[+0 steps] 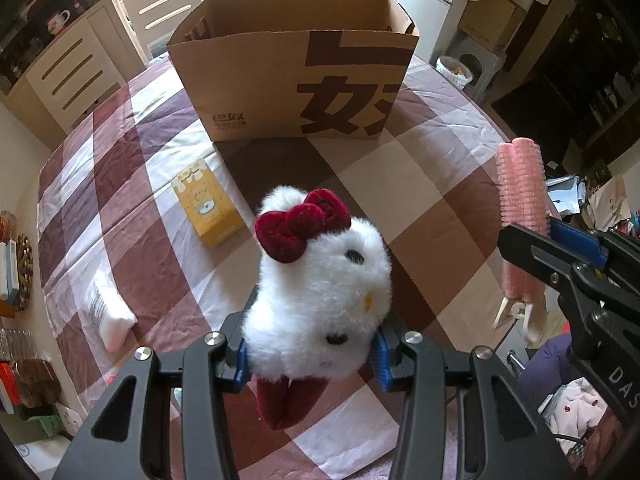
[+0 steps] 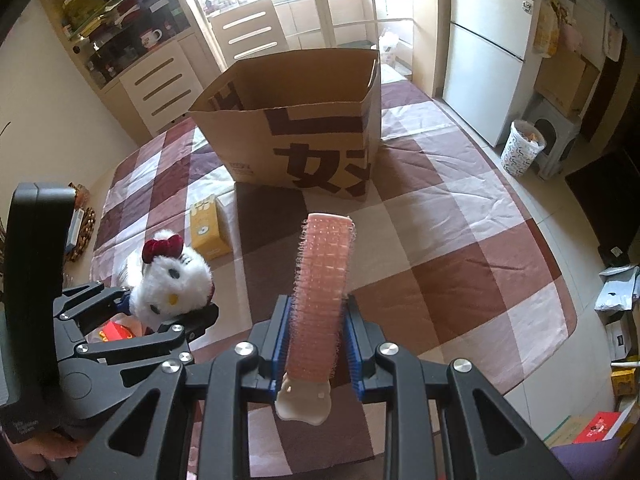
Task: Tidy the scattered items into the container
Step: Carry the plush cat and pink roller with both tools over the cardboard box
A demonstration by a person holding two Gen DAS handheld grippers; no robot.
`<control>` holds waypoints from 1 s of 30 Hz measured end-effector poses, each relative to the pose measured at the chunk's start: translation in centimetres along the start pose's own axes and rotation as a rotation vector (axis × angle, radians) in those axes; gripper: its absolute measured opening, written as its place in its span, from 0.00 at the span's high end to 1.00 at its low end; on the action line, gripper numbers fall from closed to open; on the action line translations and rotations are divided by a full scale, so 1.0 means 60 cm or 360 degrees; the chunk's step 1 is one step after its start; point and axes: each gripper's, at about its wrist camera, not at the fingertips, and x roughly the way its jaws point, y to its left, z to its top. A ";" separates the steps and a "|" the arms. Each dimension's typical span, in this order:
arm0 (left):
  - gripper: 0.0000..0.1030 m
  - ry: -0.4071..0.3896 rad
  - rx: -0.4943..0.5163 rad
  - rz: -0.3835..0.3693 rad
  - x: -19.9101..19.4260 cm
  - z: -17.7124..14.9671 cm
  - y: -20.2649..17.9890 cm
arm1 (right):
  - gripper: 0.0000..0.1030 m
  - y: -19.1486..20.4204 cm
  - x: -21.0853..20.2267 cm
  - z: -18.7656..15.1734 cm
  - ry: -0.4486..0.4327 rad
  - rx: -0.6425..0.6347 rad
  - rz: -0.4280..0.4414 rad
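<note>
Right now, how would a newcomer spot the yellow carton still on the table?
Start at the big cardboard box on the checked cloth. The yellow carton lies flat before its left corner. The white packet lying nearer the table edge is soft and pale; the carton is stiff, yellow and printed.

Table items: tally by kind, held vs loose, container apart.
Held in a tool: 2 — white plush cat in left tool, pink hair roller in right tool
Loose on the cloth: 2 — yellow carton, white packet
Container: 1 — cardboard box
Total: 5
</note>
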 end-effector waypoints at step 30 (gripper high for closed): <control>0.55 0.0044 0.0039 -0.0014 0.057 0.118 0.022 | 0.75 -0.008 0.079 0.107 0.0059 -0.0050 0.0018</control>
